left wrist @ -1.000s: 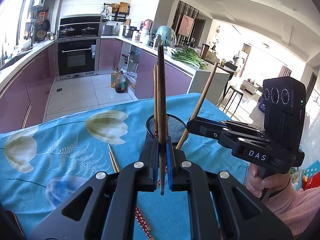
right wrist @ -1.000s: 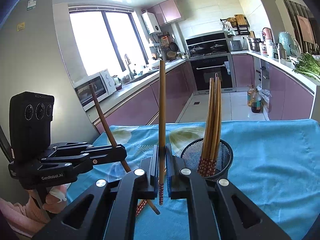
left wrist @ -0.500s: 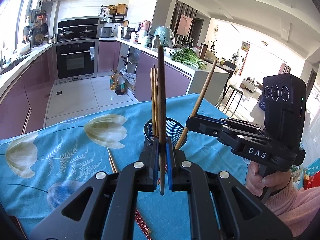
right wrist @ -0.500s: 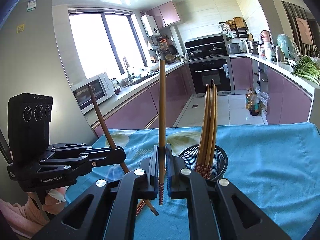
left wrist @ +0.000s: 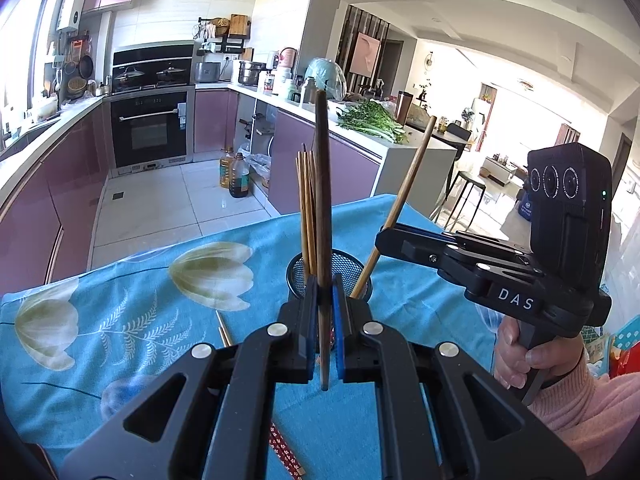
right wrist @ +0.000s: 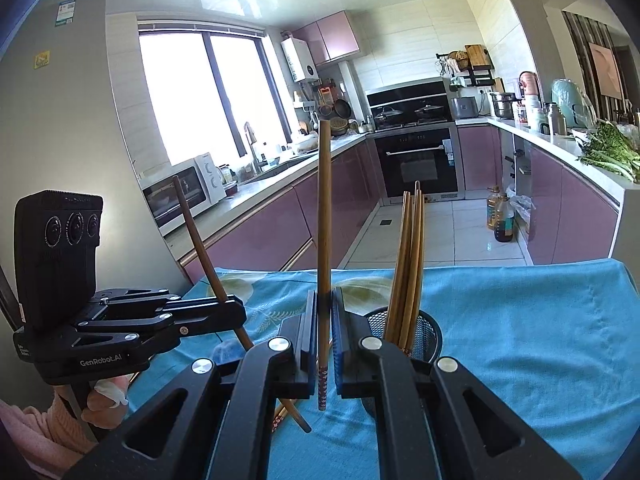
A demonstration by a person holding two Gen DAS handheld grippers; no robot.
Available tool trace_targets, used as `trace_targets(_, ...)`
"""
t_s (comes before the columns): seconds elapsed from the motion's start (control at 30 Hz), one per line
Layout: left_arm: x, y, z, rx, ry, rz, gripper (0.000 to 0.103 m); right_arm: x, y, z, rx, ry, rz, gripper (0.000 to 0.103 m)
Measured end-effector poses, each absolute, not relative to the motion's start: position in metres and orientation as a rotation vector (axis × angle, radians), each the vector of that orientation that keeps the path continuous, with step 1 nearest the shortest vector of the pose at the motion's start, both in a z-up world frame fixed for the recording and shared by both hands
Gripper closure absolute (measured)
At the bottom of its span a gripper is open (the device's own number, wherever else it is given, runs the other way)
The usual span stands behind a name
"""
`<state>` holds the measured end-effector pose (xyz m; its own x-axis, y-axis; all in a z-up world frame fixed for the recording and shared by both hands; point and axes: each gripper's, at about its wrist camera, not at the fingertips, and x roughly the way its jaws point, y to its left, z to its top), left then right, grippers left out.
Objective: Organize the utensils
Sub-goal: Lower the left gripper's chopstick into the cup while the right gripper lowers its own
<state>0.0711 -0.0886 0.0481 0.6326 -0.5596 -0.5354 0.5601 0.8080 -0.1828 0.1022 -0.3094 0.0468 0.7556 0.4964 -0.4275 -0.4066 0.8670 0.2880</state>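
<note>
My left gripper [left wrist: 323, 308] is shut on a dark wooden chopstick [left wrist: 322, 184] held upright, just in front of a black mesh holder [left wrist: 348, 270] with several chopsticks [left wrist: 305, 208] standing in it. My right gripper [right wrist: 324, 320] is shut on a lighter chopstick [right wrist: 324, 216] with a red patterned end, held upright left of the holder [right wrist: 426, 330]. Each gripper shows in the other's view, the right [left wrist: 390, 240] with its chopstick [left wrist: 404, 196] tilted over the holder, the left [right wrist: 236, 314] lower left. Loose chopsticks [left wrist: 285, 452] lie on the cloth.
The table wears a blue flowered cloth [left wrist: 120, 320]; its far edge [right wrist: 480, 266] drops to the kitchen floor. Purple cabinets, an oven [left wrist: 149, 132] and counters stand beyond. My hand [left wrist: 536, 364] grips the right handle.
Both grippers have drawn slightly nearer the mesh holder, each keeping its chopstick upright. The right gripper's chopstick now reaches down at the holder's rim.
</note>
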Motion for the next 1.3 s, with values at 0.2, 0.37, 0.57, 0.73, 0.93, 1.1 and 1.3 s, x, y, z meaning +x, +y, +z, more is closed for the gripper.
trace_targets(0.2, 0.074, -0.090, 0.051, 0.002, 0.606, -0.644, 0.096, 0.101, -0.311, 0.051, 0.179, 0.504, 0.489, 0.097)
trace_targets(0.37, 0.076, -0.090, 0.054, 0.000, 0.599, -0.648, 0.096, 0.099, -0.312, 0.052, 0.177, 0.493, 0.486, 0.097)
trace_targets(0.57, 0.077, -0.090, 0.057, -0.005, 0.594, -0.651, 0.096, 0.100, -0.314, 0.055, 0.178, 0.485, 0.479, 0.097)
trace_targets(0.73, 0.080, -0.090, 0.058, -0.010, 0.592, -0.654, 0.096, 0.100, -0.316, 0.058, 0.182, 0.476, 0.477, 0.097)
trace_targets(0.93, 0.081, -0.089, 0.060, -0.014, 0.586, -0.659, 0.096, 0.100, -0.315, 0.062, 0.177, 0.464, 0.473, 0.097)
trace_targets(1.1, 0.085, -0.089, 0.062, -0.020, 0.582, -0.657, 0.096, 0.101, -0.316, 0.065, 0.180, 0.453, 0.468, 0.097)
trace_targets(1.3, 0.086, -0.089, 0.065, -0.018, 0.577, -0.655, 0.096, 0.101, -0.315, 0.068, 0.181, 0.443, 0.466, 0.097)
